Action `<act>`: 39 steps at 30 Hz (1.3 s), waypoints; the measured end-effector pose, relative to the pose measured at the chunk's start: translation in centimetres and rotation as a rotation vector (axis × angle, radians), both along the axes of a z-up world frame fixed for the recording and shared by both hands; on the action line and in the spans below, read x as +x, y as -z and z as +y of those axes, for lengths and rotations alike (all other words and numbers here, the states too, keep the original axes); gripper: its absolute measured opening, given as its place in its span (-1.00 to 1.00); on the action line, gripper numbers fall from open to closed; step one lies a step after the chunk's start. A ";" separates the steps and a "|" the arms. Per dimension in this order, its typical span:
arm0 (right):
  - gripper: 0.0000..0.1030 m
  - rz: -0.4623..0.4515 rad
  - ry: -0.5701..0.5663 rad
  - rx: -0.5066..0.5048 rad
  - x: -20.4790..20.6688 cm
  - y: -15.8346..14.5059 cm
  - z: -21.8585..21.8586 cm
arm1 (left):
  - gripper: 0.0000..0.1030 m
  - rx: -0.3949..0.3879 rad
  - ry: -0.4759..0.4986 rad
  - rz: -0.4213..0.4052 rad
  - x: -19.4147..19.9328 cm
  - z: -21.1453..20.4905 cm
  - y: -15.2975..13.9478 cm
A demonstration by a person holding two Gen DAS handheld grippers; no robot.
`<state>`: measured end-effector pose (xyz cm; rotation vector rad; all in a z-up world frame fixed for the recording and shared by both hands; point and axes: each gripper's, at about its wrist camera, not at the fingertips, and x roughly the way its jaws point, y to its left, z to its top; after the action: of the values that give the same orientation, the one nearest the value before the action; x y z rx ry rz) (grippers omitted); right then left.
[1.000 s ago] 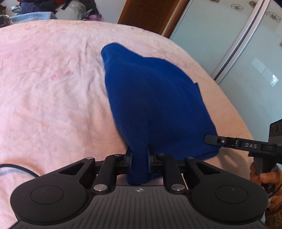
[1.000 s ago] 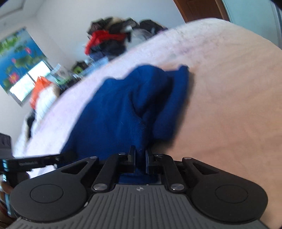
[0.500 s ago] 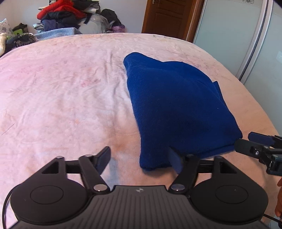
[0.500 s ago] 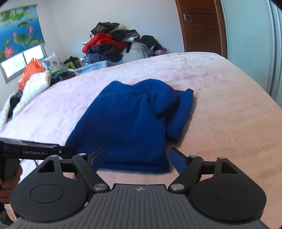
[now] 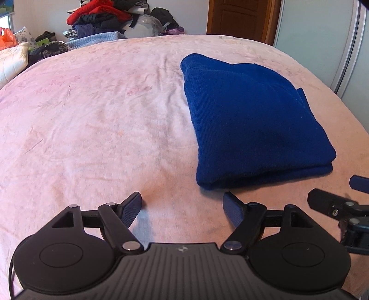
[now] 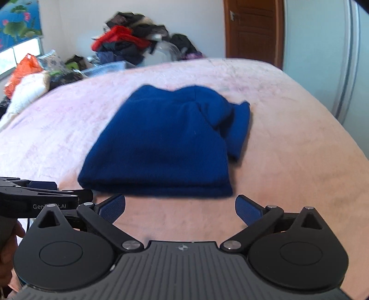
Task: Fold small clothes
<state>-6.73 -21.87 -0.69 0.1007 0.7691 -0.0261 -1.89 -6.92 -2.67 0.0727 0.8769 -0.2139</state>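
The blue garment (image 5: 249,120) is laid folded in layers on the pink bedspread (image 5: 92,129); the jaws of the left gripper (image 5: 182,207) and the right gripper (image 6: 180,207) are spread, and nothing is held.

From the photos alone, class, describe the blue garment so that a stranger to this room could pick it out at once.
Start at the large bed with the pink bedspread that fills most of both views. On it lies one dark blue garment, folded into a flat layered bundle just ahead of the two open grippers. Nothing else lies on the spread near it; the other clothes sit in a mixed heap beyond the far edge.
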 end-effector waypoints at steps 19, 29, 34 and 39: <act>1.00 -0.016 0.094 -0.097 -0.1 4.2 1.9 | 0.98 0.023 -0.021 -0.083 -0.6 -0.1 1.8; 1.00 -0.043 0.090 -0.083 -0.2 4.2 1.7 | 1.00 0.022 -0.013 -0.083 -0.7 0.1 2.0; 1.00 -0.004 0.061 -0.065 -0.1 3.7 1.8 | 1.00 0.023 -0.008 -0.086 -0.8 0.0 2.0; 0.99 0.006 0.066 -0.053 -0.1 3.6 1.5 | 1.00 0.023 -0.006 -0.086 -0.8 0.0 2.0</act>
<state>-6.84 -20.34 -4.25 0.0759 0.7702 -0.1098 -2.66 -6.87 -4.71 0.1001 0.7937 -0.1939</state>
